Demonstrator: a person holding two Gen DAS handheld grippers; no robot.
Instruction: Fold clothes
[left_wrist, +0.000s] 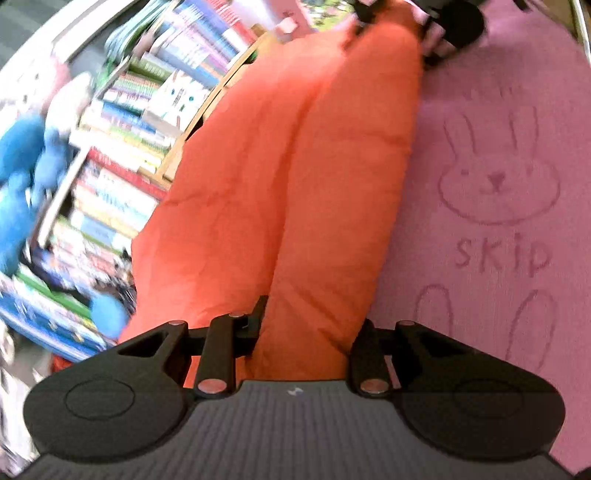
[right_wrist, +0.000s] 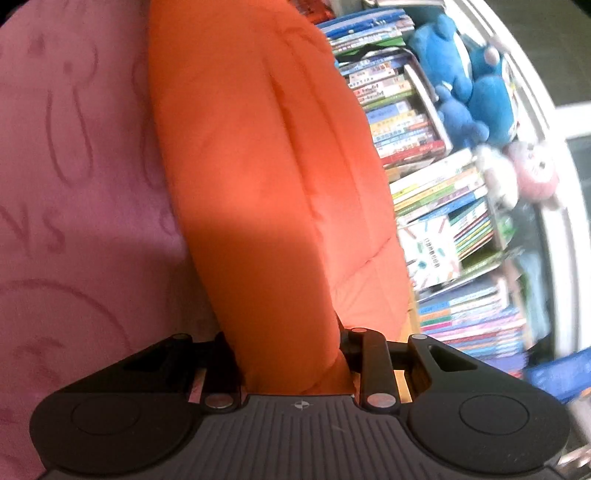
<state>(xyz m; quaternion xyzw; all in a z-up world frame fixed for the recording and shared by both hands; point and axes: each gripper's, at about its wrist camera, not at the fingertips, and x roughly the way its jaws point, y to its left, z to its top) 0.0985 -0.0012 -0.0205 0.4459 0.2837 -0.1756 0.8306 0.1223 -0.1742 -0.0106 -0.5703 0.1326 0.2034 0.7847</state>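
While an orange garment (left_wrist: 280, 177) stretched lengthwise between the two tools above a pink blanket (left_wrist: 498, 221), the left gripper (left_wrist: 306, 332) pinched its near end and the right gripper (right_wrist: 291, 350) clamped the far end. Both sets of jaws were closed tight on bunched cloth. Stacked books (right_wrist: 424, 129) lay along one side, beyond the blanket.

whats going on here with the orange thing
A person is folding an orange garment with a hand-held gripper in each hand. The left hand-held gripper and the right hand-held gripper are each clamped on an end of it, so the cloth is stretched between them above a pink blanket with a bunny drawing. Stacks of books and blue plush toys sit behind.
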